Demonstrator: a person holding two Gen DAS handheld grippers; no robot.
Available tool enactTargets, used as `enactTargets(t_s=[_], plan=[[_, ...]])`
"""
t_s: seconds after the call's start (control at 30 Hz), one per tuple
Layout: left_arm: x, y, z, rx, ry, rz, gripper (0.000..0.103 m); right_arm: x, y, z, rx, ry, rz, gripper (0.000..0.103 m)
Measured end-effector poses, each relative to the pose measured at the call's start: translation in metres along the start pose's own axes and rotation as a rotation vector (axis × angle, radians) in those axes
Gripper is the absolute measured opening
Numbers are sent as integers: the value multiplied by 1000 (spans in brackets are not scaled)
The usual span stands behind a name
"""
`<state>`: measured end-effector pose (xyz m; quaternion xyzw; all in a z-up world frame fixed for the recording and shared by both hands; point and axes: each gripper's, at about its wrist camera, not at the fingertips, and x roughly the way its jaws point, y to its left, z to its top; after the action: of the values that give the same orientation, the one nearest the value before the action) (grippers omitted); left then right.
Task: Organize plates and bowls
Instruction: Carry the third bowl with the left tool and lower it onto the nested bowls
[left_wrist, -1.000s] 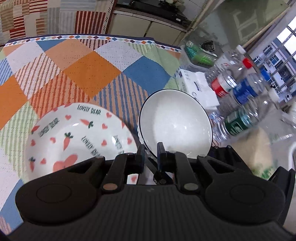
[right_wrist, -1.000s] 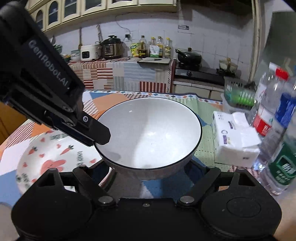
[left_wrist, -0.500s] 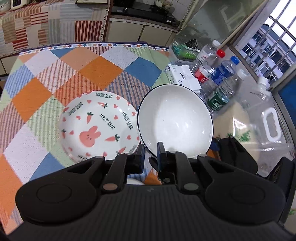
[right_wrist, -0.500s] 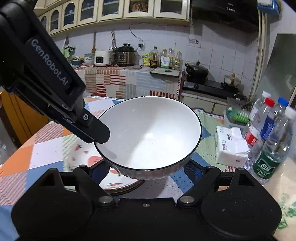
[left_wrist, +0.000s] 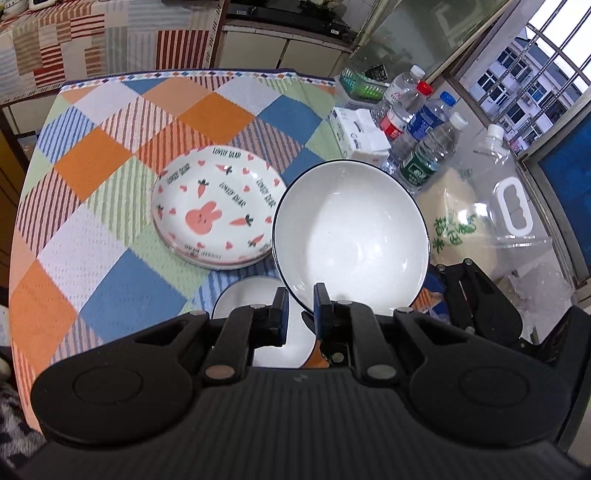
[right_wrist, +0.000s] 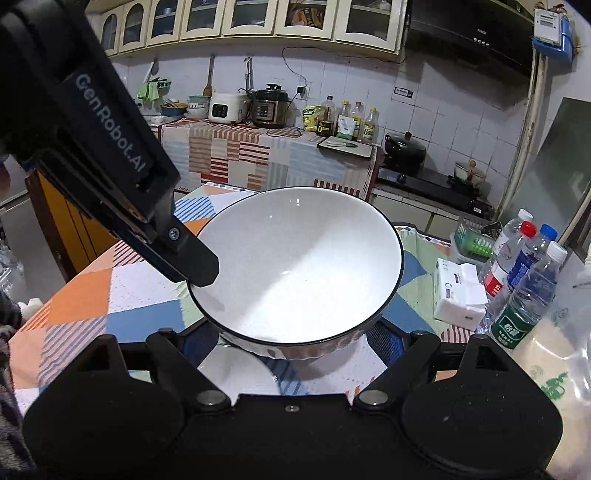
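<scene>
Left gripper (left_wrist: 299, 301) pinching near rim of white bowl (left_wrist: 351, 232), held above tablecloth | right gripper (right_wrist: 291, 336) spread wide under it, grip unclear | lower level onto second bowl (left_wrist: 255, 317) below

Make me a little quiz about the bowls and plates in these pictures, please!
1. True or false: the left gripper has its jaws shut on the edge of the white round ceramic bowl with a dark rim.
2. Which animal is painted in the middle of the white ceramic plate with carrots and hearts? A) a bunny B) a cat C) a fish
3. Fill the gap: the clear plastic bottle with a green label has a ___ cap.

Key: 1 true; 2 A; 3 white.
</scene>
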<state>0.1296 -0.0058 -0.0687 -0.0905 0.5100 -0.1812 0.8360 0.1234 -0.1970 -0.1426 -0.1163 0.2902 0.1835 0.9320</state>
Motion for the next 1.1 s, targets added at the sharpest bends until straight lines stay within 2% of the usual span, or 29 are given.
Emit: enactTargets(t_s=[0.27,0.57,0.8,0.93,1.1], plan=[[-2,20,-25,-45,30,-21,12,-7,16,-14,4,26,51,90],[31,41,-47,-104,123,-1,12,12,32,-42,7,121,101,90],[48,52,-53,-141,171,8,12,23,37,-50,-5,186,128,90],[57,57,-55,-158,194,26,12,27,43,-55,-36,211,125,90],[63,55,-54,-143,182,48,13,33,48,-56,-55,212,98,90]])
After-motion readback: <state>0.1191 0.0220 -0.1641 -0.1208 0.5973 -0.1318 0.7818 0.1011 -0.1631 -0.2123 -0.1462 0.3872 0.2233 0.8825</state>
